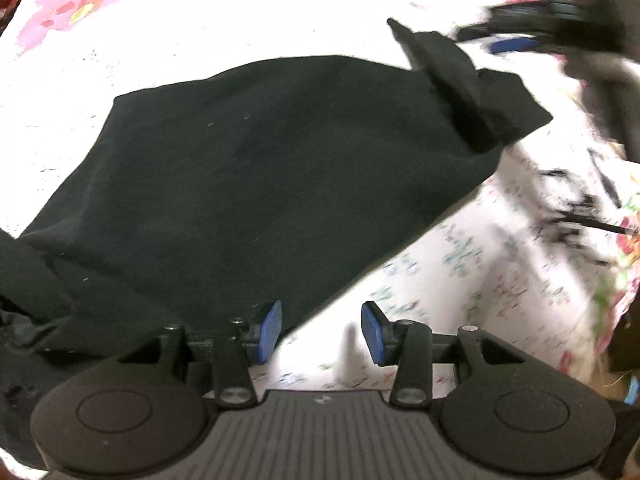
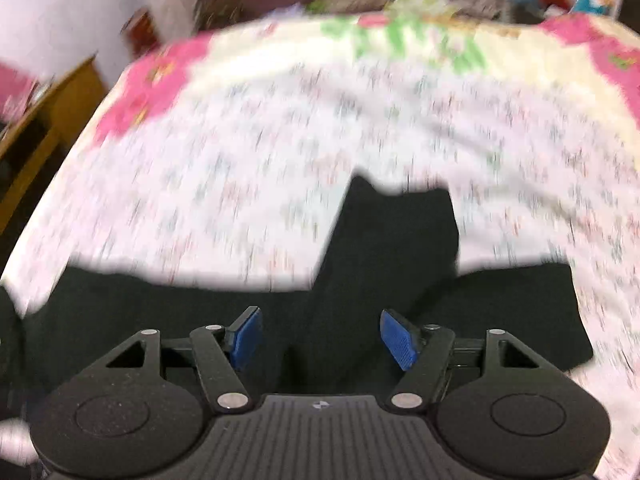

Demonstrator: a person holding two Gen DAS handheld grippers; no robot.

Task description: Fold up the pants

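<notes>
The left gripper (image 1: pixel 321 330) has its fingers apart, holding nothing. In front of it is the big flowery bedsheet (image 1: pixel 460 264), with the black pants (image 1: pixel 256 168) spread flat on it, likely ready for folding. The right gripper (image 2: pixel 321 338) is apart too, above the pants. No words can be read.

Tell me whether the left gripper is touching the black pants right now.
Cannot tell. In the left wrist view the left gripper is open at the edge of the black pants; one blue pad overlaps the fabric, but no plain contact or gap shows.
</notes>
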